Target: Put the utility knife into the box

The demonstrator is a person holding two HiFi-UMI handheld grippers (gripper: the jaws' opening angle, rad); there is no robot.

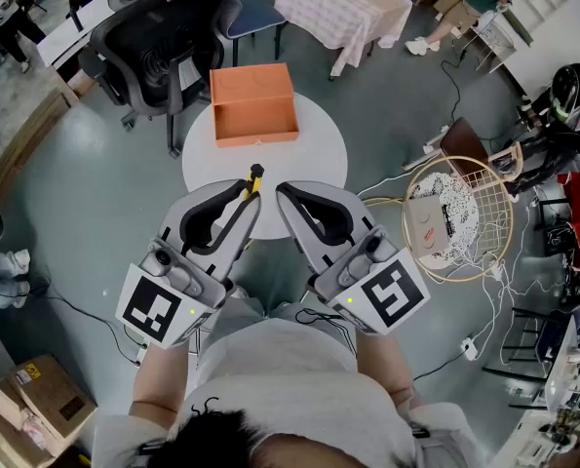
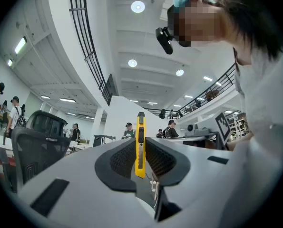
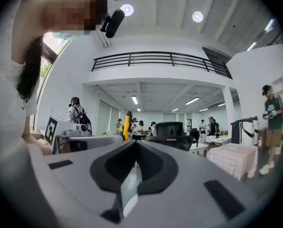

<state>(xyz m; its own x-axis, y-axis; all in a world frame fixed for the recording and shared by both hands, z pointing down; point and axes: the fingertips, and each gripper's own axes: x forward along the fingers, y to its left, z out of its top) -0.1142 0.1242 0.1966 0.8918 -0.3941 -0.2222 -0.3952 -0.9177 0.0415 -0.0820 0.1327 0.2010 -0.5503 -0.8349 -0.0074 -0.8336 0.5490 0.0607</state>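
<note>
An open orange box stands at the far side of a small round white table. My left gripper hovers over the table's near edge, shut on a yellow utility knife that sticks out past its tips toward the box. In the left gripper view the knife stands upright, clamped between the dark pads. My right gripper is beside the left, shut with nothing in it; its jaws meet in the right gripper view, where the knife shows to the left.
A black office chair stands behind the table at the left, and a table with a checked cloth further back. A round wire basket with cables sits on the floor at right. Cardboard boxes lie lower left.
</note>
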